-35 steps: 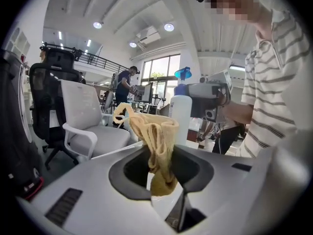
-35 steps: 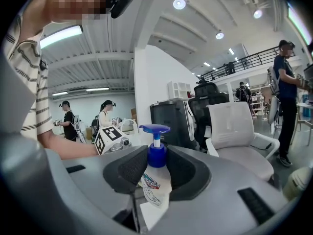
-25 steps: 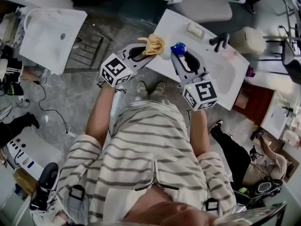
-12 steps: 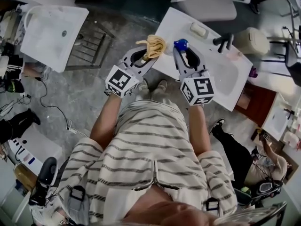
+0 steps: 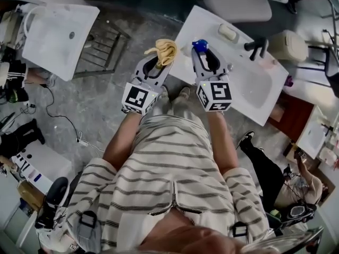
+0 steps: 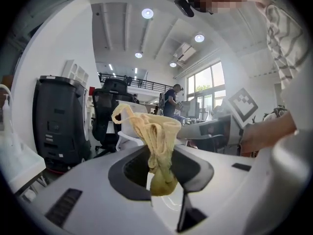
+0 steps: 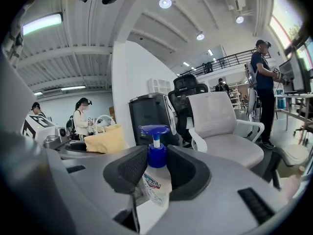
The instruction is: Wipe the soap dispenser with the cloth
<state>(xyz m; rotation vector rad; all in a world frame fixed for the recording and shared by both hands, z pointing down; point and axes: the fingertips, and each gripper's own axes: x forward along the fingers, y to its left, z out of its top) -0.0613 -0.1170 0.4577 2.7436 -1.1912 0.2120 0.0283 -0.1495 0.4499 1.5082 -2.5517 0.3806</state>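
While the right gripper (image 7: 155,166) is clamped on the soap dispenser (image 7: 157,177) just under its blue pump, bottle upright at the white basin's (image 5: 249,83) near edge, the left gripper (image 6: 159,169) pinches the yellow cloth (image 6: 155,131) just beside it. Risks: the grip sits high, so a sideways rub may swing or drop the bottle; the narrow pinch may let the cloth pull free.

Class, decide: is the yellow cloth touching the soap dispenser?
Apart. The head view shows a clear gap between the cloth and the soap dispenser; the right gripper view shows the same gap.
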